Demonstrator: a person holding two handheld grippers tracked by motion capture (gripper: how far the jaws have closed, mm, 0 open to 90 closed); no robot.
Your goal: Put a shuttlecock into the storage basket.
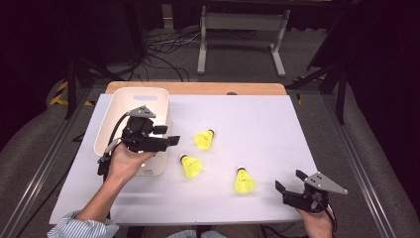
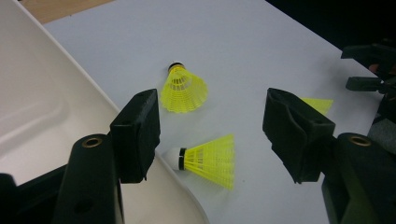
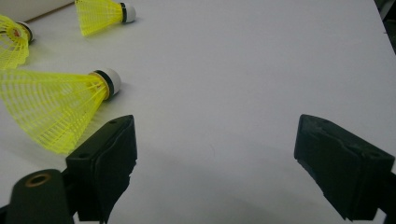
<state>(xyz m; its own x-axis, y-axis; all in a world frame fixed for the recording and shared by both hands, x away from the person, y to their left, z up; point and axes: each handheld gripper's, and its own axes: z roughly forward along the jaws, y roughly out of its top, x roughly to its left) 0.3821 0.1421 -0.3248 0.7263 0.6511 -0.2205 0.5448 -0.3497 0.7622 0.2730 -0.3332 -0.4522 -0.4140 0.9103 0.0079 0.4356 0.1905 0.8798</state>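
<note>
Left hand-held gripper [image 2: 212,135] released, empty | high view: over white bin [image 1: 115,106] rim | right [image 3: 215,154] released

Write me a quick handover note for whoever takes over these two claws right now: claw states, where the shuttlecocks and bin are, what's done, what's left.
Left claw: open, holding nothing, over the right rim of the white bin, pointing toward the shuttlecocks.
Right claw: open, holding nothing, low at the table's near right corner.
Three yellow shuttlecocks lie on the table: far one, middle one closest to the bin, near one closest to the right claw.
Done: nothing visible inside the bin, though the left claw hides part of it.
Left: likely all three shuttlecocks go into the bin.
</note>
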